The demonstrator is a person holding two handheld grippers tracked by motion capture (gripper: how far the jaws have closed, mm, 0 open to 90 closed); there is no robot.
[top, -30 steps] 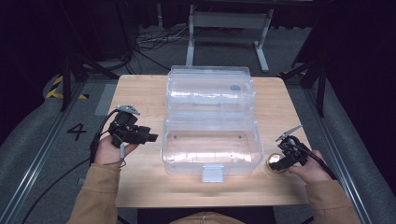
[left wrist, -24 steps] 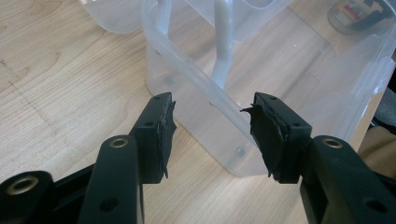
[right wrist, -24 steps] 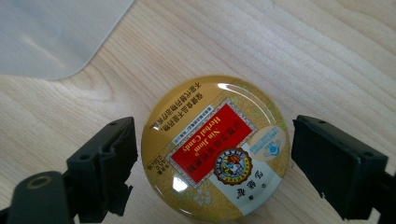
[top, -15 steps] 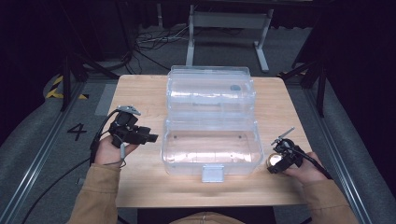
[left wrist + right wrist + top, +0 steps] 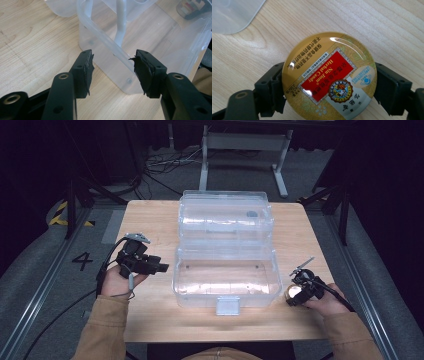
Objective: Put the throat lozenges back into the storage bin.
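A round gold candy tin (image 5: 328, 75) with a red label lies on the wooden table, to the right of a clear plastic box (image 5: 225, 295). My right gripper (image 5: 329, 82) is shut on the tin, one jaw against each side of it. In the high view that gripper (image 5: 296, 294) sits near the table's right front corner. My left gripper (image 5: 161, 267) hovers at the box's left end, pointing at it. Its jaws (image 5: 112, 72) stand open and hold nothing, and the box's corner wall (image 5: 107, 50) is just beyond them.
The box stands open in the middle of the table (image 5: 150, 220), with its lid (image 5: 225, 217) folded back behind it and a latch (image 5: 227, 305) at the front. Black cables trail off the left side. Dark floor and metal frames surround the table.
My right gripper has shifted slightly left and toward the front edge, closing in around the tin. The left gripper and the box have stayed put.
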